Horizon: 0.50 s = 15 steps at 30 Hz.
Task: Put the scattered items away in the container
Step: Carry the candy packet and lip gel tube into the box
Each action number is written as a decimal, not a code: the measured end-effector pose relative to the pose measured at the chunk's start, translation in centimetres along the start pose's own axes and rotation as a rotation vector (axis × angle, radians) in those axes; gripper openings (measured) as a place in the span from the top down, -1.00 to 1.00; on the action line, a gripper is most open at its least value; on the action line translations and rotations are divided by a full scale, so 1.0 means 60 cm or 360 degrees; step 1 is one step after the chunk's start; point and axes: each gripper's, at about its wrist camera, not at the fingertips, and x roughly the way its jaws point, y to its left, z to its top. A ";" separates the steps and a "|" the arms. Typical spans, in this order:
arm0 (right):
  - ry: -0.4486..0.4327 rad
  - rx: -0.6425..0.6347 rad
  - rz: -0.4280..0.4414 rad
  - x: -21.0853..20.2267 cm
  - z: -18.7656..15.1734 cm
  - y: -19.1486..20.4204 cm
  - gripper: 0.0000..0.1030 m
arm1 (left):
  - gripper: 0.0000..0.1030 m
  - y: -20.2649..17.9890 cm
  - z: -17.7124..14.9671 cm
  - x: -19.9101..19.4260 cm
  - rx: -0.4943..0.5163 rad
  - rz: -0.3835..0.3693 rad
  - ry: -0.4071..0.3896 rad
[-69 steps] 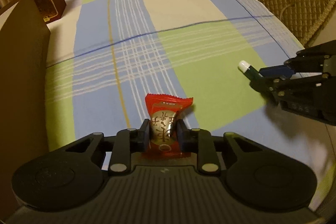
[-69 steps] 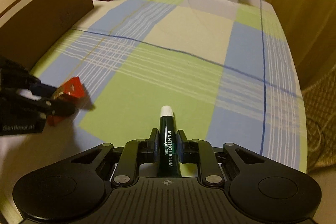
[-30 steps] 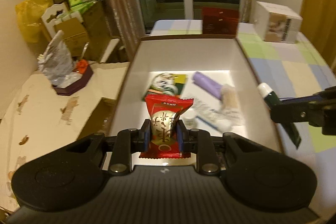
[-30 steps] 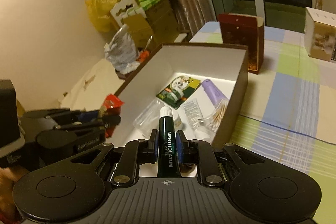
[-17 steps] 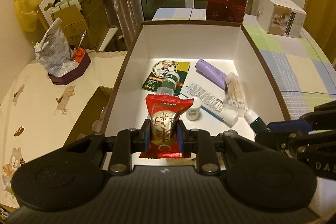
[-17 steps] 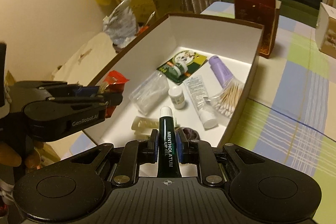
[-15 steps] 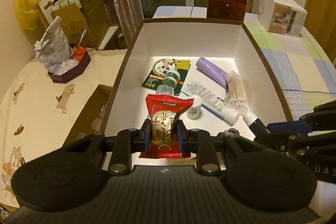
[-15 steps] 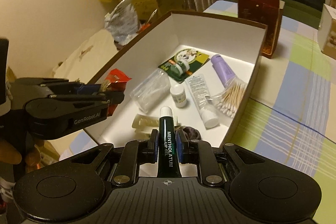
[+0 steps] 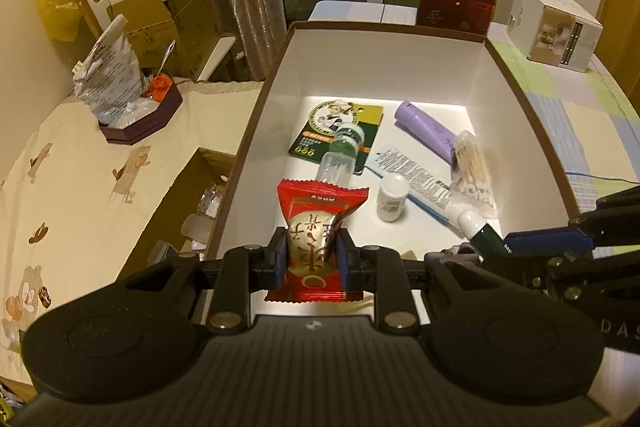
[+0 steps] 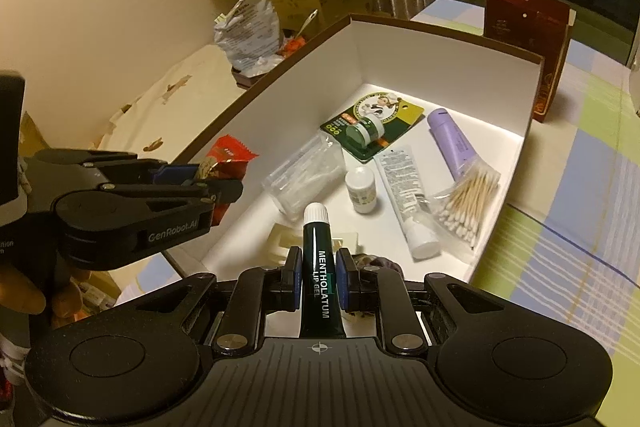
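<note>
Left gripper (image 9: 311, 259) clamped a red candy packet (image 9: 318, 223), right gripper (image 10: 318, 281) a Mentholatum lip-gel tube (image 10: 320, 267), above the white-lined box (image 9: 516, 83).

White lettering "MENTHOLATUM LIP GEL" runs along the dark green lip-gel tube with white cap (image 10: 321, 281). "GenRobot.AI" is printed on the black body of the left gripper (image 10: 224, 179). "DAS" shows on the black right gripper (image 9: 520, 245); the remainder is cut off. Other labels are illegible.
</note>
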 end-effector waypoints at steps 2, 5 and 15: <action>0.0005 0.0008 0.0004 0.006 0.002 0.000 0.62 | 0.60 0.005 -0.001 0.003 -0.0010 0.0004 0.0010; 0.0011 0.0028 0.0015 0.013 0.005 -0.001 0.62 | 0.60 0.010 -0.003 0.005 -0.0020 0.0008 0.0018; 0.0030 0.0034 0.0017 0.027 0.013 -0.001 0.62 | 0.60 0.013 -0.007 0.018 -0.0027 -0.0005 0.0067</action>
